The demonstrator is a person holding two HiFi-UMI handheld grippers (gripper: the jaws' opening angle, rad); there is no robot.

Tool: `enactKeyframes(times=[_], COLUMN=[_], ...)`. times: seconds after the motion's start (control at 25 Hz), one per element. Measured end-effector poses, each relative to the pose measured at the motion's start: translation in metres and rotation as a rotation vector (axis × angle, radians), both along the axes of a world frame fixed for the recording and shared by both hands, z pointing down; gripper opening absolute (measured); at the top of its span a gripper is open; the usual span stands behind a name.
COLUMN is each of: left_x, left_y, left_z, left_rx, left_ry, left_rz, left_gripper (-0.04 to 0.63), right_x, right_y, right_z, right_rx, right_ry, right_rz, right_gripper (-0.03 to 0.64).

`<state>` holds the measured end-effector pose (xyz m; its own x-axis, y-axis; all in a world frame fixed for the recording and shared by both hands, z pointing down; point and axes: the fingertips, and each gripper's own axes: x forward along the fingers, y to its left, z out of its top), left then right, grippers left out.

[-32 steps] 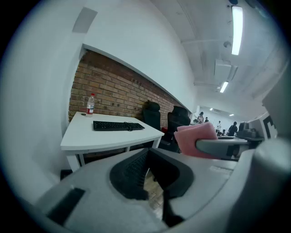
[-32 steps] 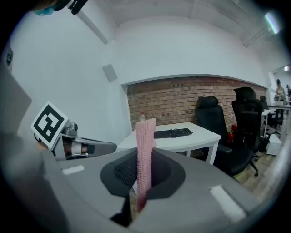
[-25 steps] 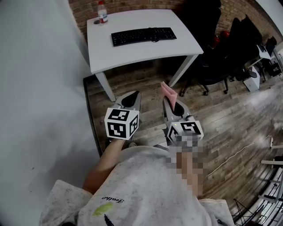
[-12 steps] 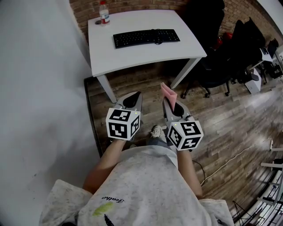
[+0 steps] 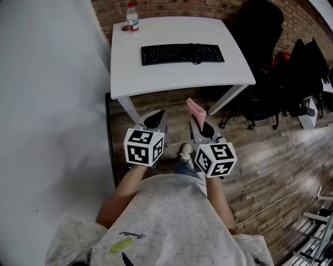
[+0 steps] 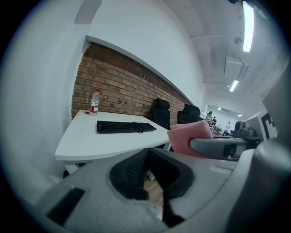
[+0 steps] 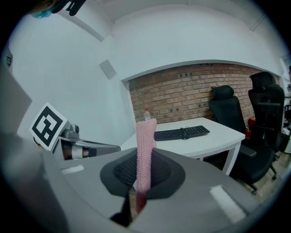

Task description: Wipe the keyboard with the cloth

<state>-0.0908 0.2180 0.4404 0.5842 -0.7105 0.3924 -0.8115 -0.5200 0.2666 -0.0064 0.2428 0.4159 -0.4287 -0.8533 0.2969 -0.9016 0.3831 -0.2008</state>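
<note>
Surface (image 5: 171, 78) looks nearer than a second ago: the person has stepped toward it. Both grippers are held short of it, over the wood-plank floor (image 5: 270, 156). Right gripper (image 5: 201, 123) is clamped on the cloth (image 5: 196, 108), which is pink, nubby, folded and sticking up edge-on. Left gripper (image 5: 155, 118) is closed, nothing in it. The flat black keyboard (image 5: 182, 53) lies mid-surface on the matte white top. A plastic bottle (image 5: 132, 10) stands at the far-left corner.

Cloth (image 7: 145, 150): pink and nubbly, folded into a narrow strip. It stood upright, pinched between the closed jaws of my right gripper (image 5: 197, 118), with its top edge poking past the tips.
Keyboard (image 5: 182, 53): black and full-size. It lay flat near the middle of the white table (image 5: 156, 78), well apart from the cloth.
</note>
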Motion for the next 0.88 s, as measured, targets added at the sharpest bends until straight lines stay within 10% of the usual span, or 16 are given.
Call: enactKeyframes(times=[0.88], left_x=[0.094], left_y=[-0.166], left_z=[0.017], left_rx=[-0.085], left_ry=[-0.042], left_rz=[-0.224], left_gripper=[-0.014], right_x=[0.090], right_y=[-0.197], right_z=[0.019], right_rx=[-0.097], right_ry=[-0.098], right_rz=[-0.289], right_gripper=[0.021])
